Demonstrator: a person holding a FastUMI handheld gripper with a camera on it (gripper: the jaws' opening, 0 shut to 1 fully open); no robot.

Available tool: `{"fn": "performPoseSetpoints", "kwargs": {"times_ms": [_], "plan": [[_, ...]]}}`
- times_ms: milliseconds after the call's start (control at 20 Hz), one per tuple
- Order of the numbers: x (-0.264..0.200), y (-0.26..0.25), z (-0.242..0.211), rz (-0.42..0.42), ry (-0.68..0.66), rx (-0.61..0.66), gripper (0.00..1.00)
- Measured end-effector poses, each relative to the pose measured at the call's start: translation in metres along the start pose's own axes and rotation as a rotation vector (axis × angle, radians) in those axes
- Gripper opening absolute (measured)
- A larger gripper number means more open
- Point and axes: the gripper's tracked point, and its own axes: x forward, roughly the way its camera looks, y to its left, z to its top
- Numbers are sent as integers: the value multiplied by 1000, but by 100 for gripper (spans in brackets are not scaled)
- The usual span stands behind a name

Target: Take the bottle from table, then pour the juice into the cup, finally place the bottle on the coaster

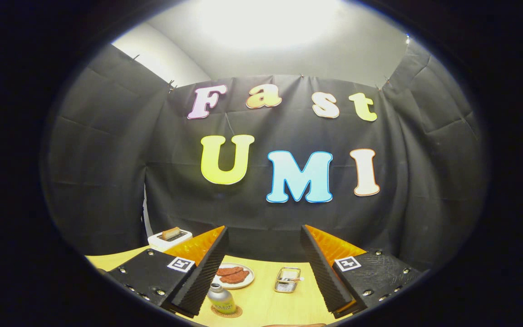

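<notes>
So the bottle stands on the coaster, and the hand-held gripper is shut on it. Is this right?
Not quite. The bottle does stand on the coaster, but the hand-held gripper is open: in the gripper view its fingers are spread wide, and the bottle sits just inside the left one, with nothing pressing on it.

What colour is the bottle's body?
Pale yellow-green, with a silver cap. The bottle shows best in the gripper view, standing on a coaster between the open jaws.
</notes>
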Motion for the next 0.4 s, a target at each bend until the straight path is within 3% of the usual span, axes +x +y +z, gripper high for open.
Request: {"fn": "performPoseSetpoints", "kwargs": {"times_ms": [400], "plan": [[-14, -12, -12, 24, 10, -21, 97]]}}
